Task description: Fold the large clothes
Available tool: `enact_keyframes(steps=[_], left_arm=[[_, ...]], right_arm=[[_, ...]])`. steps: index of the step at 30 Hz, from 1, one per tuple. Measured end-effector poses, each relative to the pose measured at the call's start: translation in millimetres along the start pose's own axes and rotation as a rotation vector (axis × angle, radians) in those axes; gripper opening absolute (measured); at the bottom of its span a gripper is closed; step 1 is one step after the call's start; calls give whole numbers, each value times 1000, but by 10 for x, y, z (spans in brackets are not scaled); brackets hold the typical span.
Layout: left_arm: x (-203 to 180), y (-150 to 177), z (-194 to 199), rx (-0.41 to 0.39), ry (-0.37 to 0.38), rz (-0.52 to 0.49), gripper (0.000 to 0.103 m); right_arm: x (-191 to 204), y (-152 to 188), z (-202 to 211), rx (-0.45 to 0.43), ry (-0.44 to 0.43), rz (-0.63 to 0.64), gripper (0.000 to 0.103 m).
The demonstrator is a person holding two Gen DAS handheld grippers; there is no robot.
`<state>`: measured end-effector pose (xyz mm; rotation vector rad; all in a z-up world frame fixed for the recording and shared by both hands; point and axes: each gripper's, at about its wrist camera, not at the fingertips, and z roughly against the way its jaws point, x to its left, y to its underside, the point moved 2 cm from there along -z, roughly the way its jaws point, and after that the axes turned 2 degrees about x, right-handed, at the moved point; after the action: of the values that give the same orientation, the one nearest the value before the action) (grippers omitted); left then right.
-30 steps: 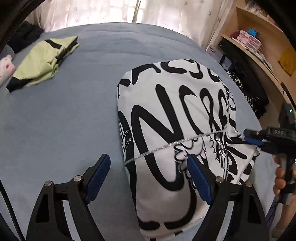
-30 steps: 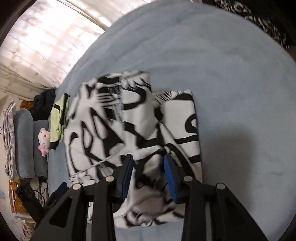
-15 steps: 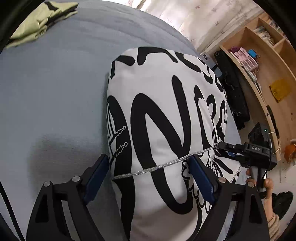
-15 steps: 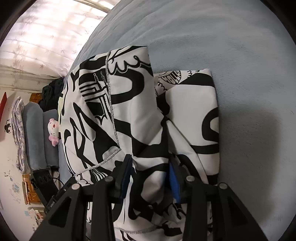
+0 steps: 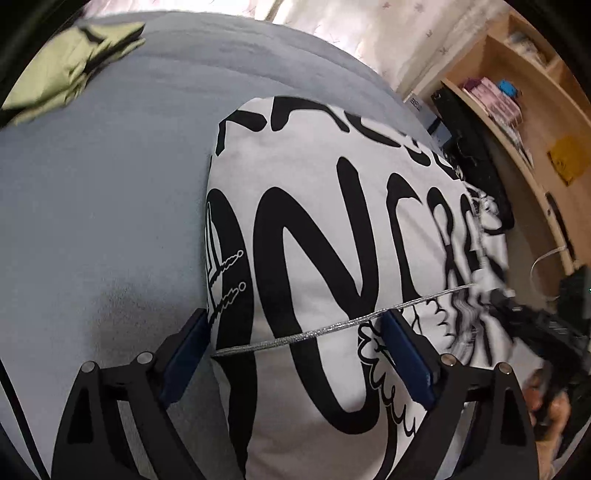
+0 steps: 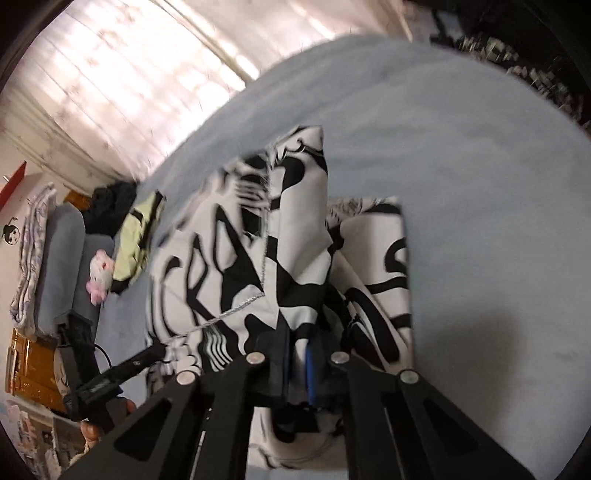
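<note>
Lifted higher than half a second earlier, a fold of the black-and-white printed garment (image 6: 295,236) is seen raised off the bed (image 6: 461,147) in the right wrist view, pinched between the nearly closed jaws of the right gripper (image 6: 297,363). Only that view shows the raised peak and a second folded layer lying flat beside it.

In the left wrist view the left gripper (image 5: 295,354) is held with jaws wide apart over the garment's near end (image 5: 314,258); one blue pad lies at the cloth's edge, the other over the print, and nothing is gripped. A silver trim line (image 5: 332,326) is seen running across between the pads. The garment's long axis runs away from this camera, toward the curtained window (image 5: 369,33).

At that view's right edge, the right gripper (image 5: 532,317) and the hand holding it are blurred, and the grasp cannot be made out there.

Farther off, a folded yellow-green garment (image 5: 70,66) lies on the bed, with wooden shelves (image 5: 535,122) beyond. A pink plush toy (image 6: 99,273) is shown only by the right view.
</note>
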<state>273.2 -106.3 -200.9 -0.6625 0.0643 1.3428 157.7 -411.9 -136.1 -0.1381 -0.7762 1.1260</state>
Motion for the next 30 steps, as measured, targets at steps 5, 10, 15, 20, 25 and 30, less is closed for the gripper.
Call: enact_keyframes(steps=[5, 10, 15, 20, 25, 30], left_arm=[[-264, -20, 33, -43, -44, -60, 91], [-449, -23, -107, -59, -154, -108, 91], [-425, 25, -237, -50, -195, -120, 96], [-156, 73, -266, -29, -124, -53, 99], [-128, 86, -174, -6, -102, -17, 99], [-241, 22, 205, -86, -136, -33, 97]], right_arm=[[54, -2, 312, -121, 105, 45, 3], [-241, 28, 4, -60, 170, -1, 3], [-459, 164, -371, -15, 187, -55, 4], [-484, 153, -378, -23, 186, -56, 5], [-465, 109, -212, -2, 169, -95, 9], [-294, 103, 16, -35, 240, -84, 10]])
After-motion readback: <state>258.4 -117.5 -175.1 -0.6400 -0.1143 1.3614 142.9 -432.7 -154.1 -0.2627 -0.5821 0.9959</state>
